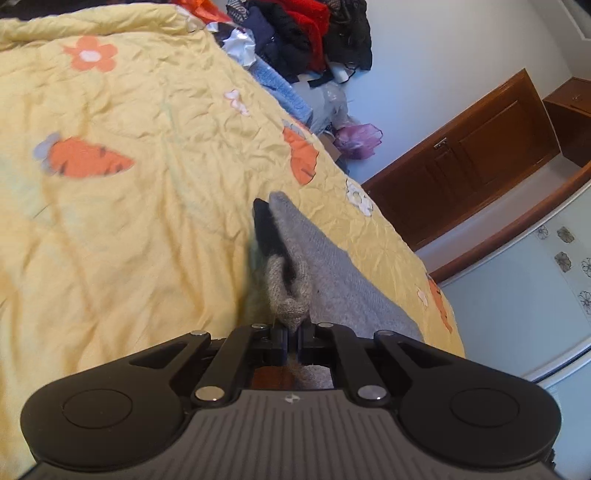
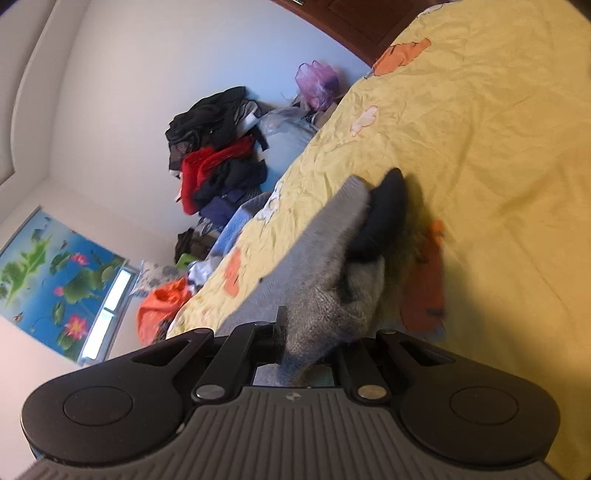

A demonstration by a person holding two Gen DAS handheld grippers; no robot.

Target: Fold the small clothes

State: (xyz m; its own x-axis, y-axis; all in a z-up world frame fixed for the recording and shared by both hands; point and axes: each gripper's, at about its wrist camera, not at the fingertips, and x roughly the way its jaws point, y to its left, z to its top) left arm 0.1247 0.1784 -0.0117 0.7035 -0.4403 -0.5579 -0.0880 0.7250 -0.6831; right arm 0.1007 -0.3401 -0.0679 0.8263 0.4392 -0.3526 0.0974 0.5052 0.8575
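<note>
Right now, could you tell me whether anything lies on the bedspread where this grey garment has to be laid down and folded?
Nothing visible does. Both the left gripper and right gripper are shut on the grey knit garment, and the yellow bedspread beneath it is bare; the clothes pile sits at its far edge.

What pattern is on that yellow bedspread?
The yellow bedspread carries orange carrots and orange and white flowers, clearest in the left wrist view.

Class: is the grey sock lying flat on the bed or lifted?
Lifted: both grippers pinch the sock, which hangs bunched above the quilt.
</note>
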